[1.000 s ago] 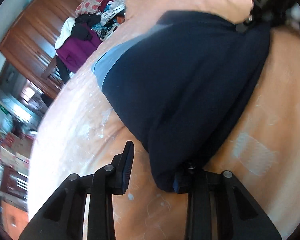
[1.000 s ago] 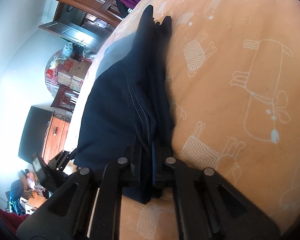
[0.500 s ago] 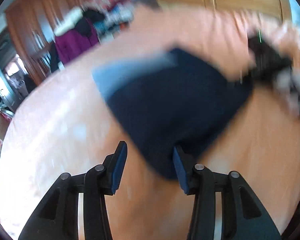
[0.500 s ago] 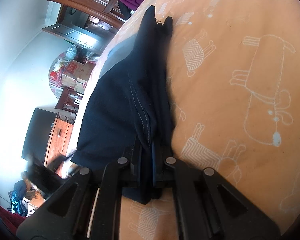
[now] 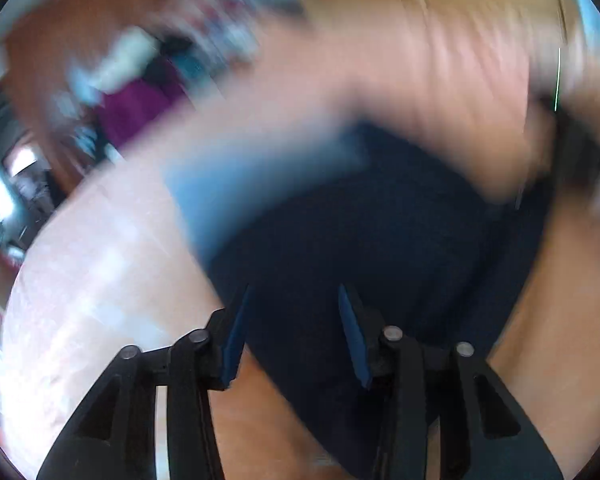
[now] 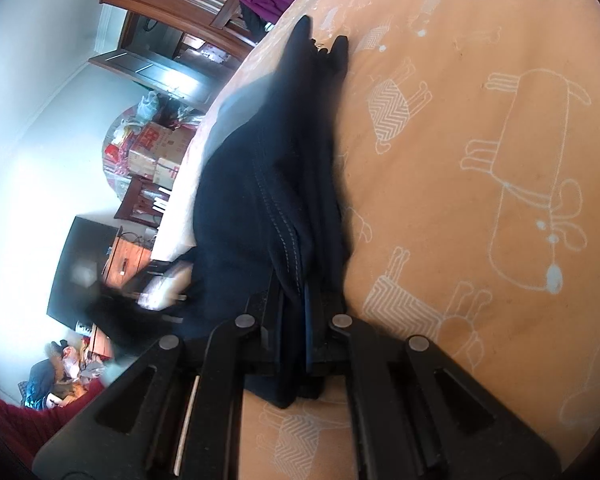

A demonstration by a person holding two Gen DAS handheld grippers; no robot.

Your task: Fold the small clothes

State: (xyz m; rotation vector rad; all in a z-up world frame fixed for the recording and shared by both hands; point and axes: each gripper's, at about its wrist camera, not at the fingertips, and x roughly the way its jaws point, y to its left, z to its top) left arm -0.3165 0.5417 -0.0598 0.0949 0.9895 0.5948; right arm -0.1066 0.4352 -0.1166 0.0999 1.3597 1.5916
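Navy garment [image 6: 260, 200] — my right claw [image 6: 296, 320] is clenching it; my left claw [image 5: 292, 332] is gaping, blurred — on the orange bedsheet [image 6: 480, 240].

Left wrist view: motion blur smears the whole scene; the dark garment [image 5: 380, 240] shows no seams or edges, and the pile of clothes [image 5: 148, 92] behind it is reduced to colour patches. A dark shape at the right edge [image 5: 580, 160] cannot be identified. Right wrist view: the garment's near hem is hidden between the right gripper [image 6: 300, 320] fingers; the left gripper [image 6: 140, 300] is a blurred dark mass, its jaws indistinguishable.
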